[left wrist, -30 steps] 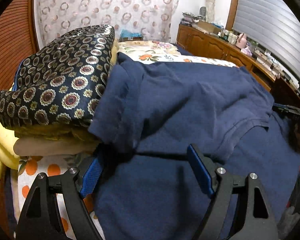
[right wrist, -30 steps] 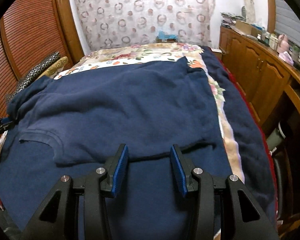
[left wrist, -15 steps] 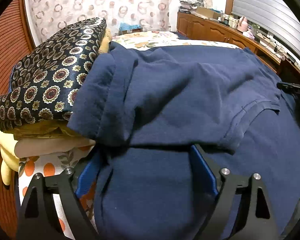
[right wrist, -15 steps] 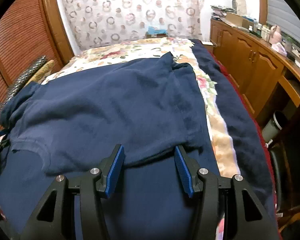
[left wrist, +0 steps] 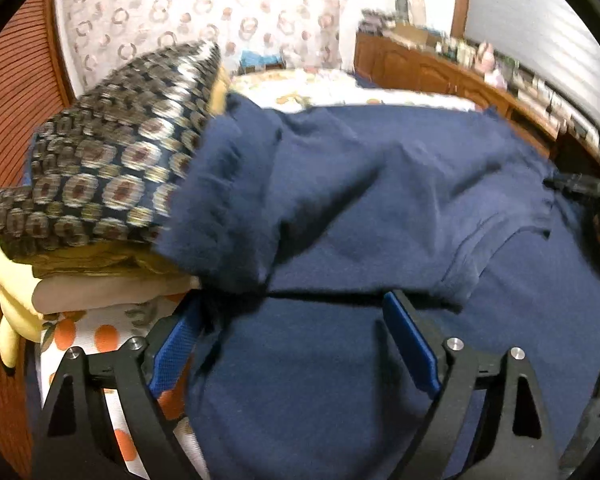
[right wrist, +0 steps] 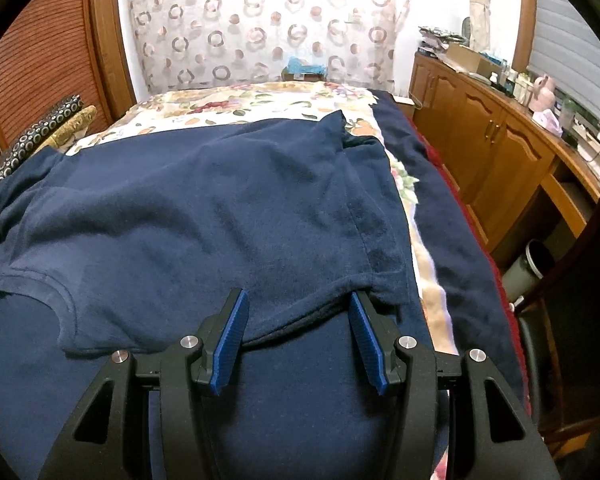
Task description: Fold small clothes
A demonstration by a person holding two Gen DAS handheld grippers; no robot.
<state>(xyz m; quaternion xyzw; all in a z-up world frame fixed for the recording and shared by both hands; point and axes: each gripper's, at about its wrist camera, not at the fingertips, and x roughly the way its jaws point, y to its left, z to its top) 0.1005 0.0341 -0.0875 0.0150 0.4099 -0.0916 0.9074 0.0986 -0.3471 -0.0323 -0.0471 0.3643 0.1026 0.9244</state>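
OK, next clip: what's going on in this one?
A person with a gripper in each hand is about to fold a navy T-shirt spread flat on a bed covered by a dark blue blanket. The left gripper and right gripper both sit open at the shirt's near edge, with cloth between their fingers but nothing pinched. One sleeve lies up against a stack of folded fabrics topped by a patterned cloth. No fold has been made.
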